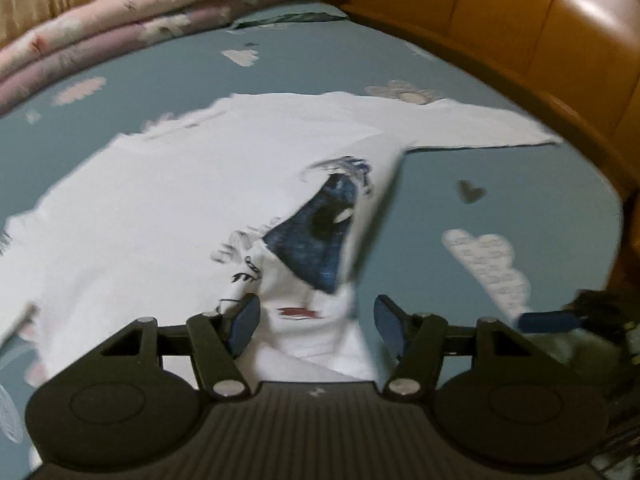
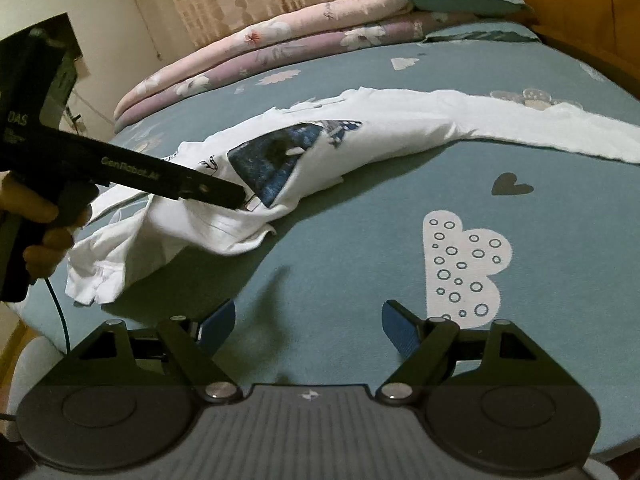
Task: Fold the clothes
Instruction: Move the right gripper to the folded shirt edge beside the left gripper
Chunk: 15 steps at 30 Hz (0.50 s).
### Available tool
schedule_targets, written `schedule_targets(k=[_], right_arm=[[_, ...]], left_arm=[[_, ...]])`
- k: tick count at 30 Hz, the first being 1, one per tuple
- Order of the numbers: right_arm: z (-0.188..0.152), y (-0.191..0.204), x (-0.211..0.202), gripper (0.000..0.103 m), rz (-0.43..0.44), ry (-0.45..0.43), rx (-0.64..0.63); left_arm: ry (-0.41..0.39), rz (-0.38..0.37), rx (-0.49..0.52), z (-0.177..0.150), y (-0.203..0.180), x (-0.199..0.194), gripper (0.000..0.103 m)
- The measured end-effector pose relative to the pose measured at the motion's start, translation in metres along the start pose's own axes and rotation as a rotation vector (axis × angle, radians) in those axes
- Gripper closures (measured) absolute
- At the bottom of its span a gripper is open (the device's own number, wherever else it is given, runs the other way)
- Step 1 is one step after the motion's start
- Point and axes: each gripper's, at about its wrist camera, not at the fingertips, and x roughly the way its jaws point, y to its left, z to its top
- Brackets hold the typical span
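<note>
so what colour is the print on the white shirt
Mostly dark blue with a black blotch on the print, clearest in the right wrist view.

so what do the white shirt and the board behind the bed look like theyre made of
White shirt: soft, thin knit cloth, probably cotton, matte; it creases and drapes in loose folds, with a blue print on it. Board behind the bed: wood or wood veneer, orange-brown with a glossy varnish; it shows bright light reflections and panel seams.
</note>
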Motion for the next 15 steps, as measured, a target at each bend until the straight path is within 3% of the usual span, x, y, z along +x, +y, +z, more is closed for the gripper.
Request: schedule_targets(k=[4, 8, 10, 11, 13, 15], right_arm=[[0.002, -0.002, 0.008, 0.019, 0.033, 0.011, 0.032], [0.005, 0.000, 0.017, 0.019, 0.054, 0.030, 0.042], [0.008, 0.002, 0.021, 0.019, 0.069, 0.037, 0.042], [0.010, 0.004, 0.024, 0.019, 0.070, 0.034, 0.033], [0.017, 0.010, 0.030, 0.019, 0.071, 0.017, -0.010], [0.026, 0.022, 0.040, 0.026, 0.073, 0.003, -0.099]], left_arm=[[0.035, 0.043, -0.009, -0.003, 0.033, 0.021, 0.038], [0.028, -0.029, -0.099, -0.008, 0.064, 0.038, 0.037], [0.020, 0.002, -0.130, -0.009, 0.078, 0.044, 0.037], [0.027, 0.023, -0.147, -0.010, 0.084, 0.048, 0.037], [0.018, -0.010, -0.182, -0.012, 0.093, 0.046, 0.038], [0.016, -0.026, -0.184, -0.013, 0.097, 0.044, 0.038]])
